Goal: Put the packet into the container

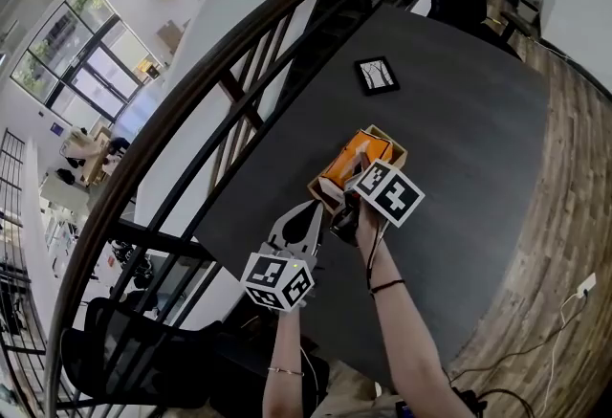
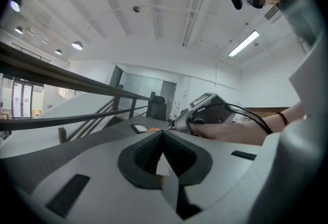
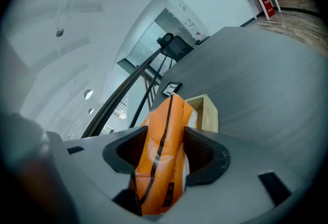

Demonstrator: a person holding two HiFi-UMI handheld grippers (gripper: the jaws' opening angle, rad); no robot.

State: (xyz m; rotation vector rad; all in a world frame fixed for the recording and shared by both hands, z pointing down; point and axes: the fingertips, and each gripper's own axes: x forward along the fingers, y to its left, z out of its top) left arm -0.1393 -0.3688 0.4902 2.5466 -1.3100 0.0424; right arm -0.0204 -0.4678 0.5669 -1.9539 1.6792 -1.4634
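Packet (image 3: 160, 166) pinched in my right tongs (image 3: 165, 141), nose over the wooden container (image 3: 209, 110); left tongs (image 2: 163, 136) clenched empty just beside that container. I'd sink it below the rim before letting go.
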